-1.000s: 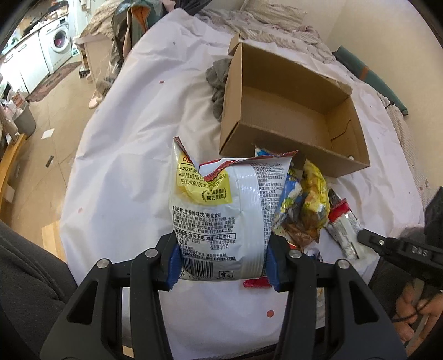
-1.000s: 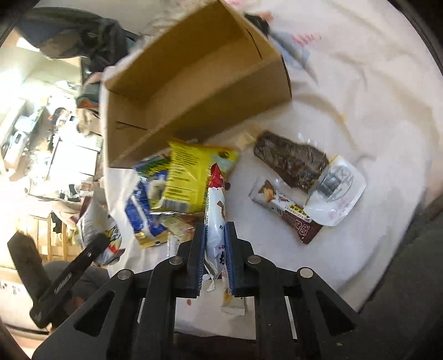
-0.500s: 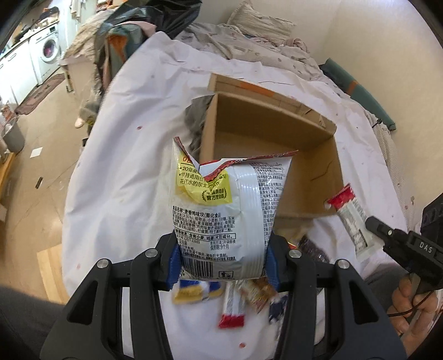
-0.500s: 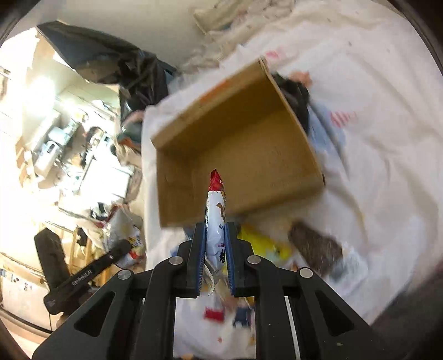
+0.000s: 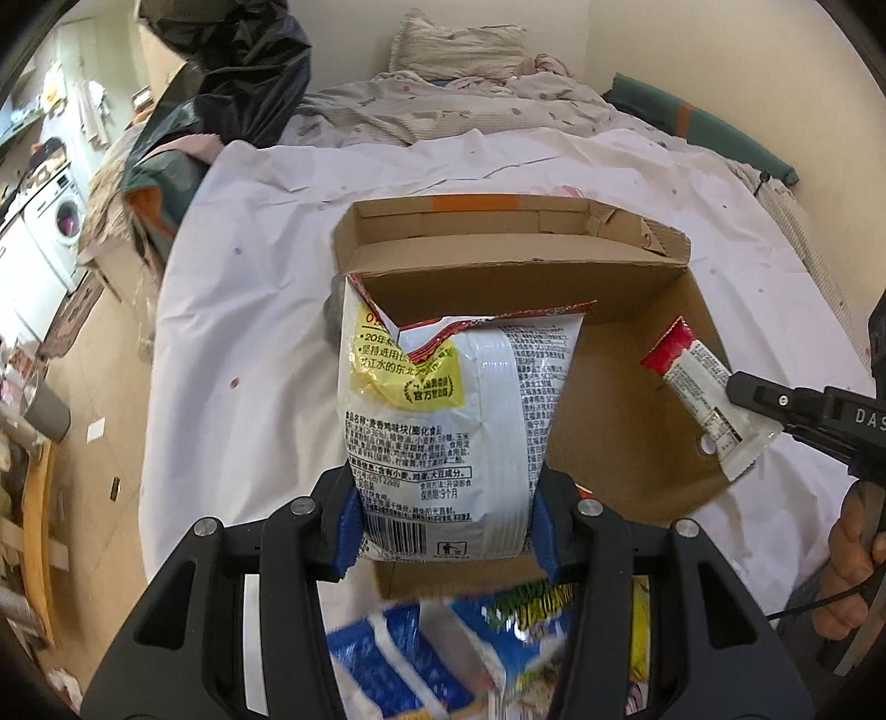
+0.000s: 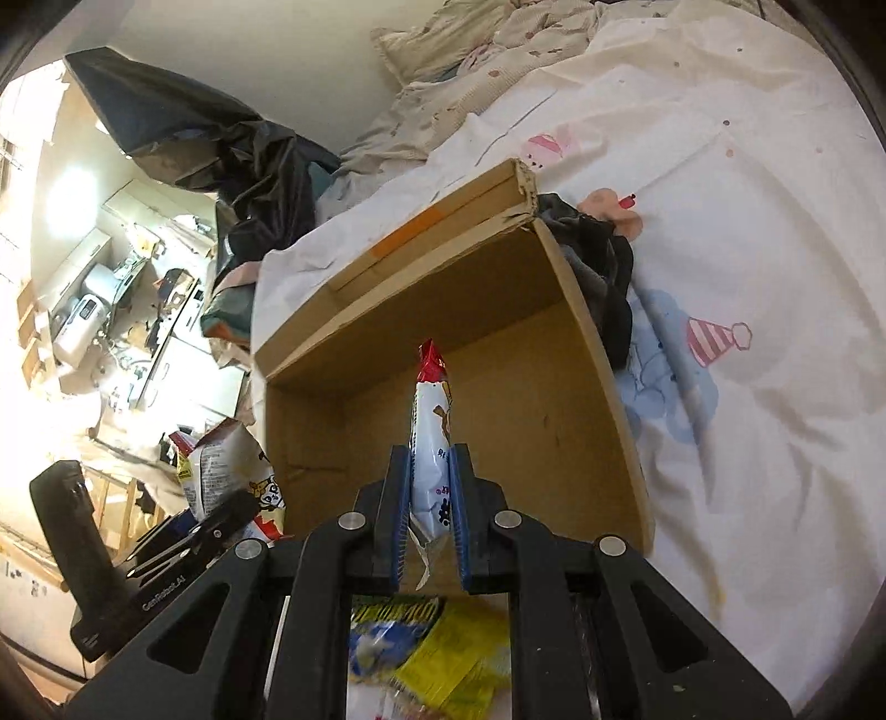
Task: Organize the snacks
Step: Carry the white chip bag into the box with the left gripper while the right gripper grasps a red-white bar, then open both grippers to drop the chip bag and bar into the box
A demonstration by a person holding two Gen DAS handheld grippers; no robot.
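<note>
Above the white-sheeted bed [image 5: 266,310], you hold both snacks over the open brown cardboard box [image 5: 626,443], which lies on the sheet with its flaps folded outward. Your left hand-held gripper [image 5: 446,520] has its blue-padded fingers [image 5: 349,523] pressed against the lower sides of a large white crinkled snack bag with a yellow label and torn red top edge [image 5: 459,410]; the bag stands upright in the grip, its top reaching up across the box's opening. Your right hand-held gripper [image 6: 431,520] is closed narrowly on a slim white snack stick wrapper with a red tip [image 6: 431,437], red end pointing forward over the box's bare brown floor. In the left wrist view that same stick shows at the right, jutting over the box's right wall, with your right hand [image 5: 853,548] on the trigger below it. More loose snack packets in blue and yellow wrappers [image 6: 426,648] lie on the sheet at the box's near edge, blurred under the left gripper. A dark crumpled garment [image 6: 598,277] sits against the box's outer wall, and a black plastic bag [image 5: 238,72] slumps at the head of the bed beside a rumpled pillow [image 5: 459,44].
</note>
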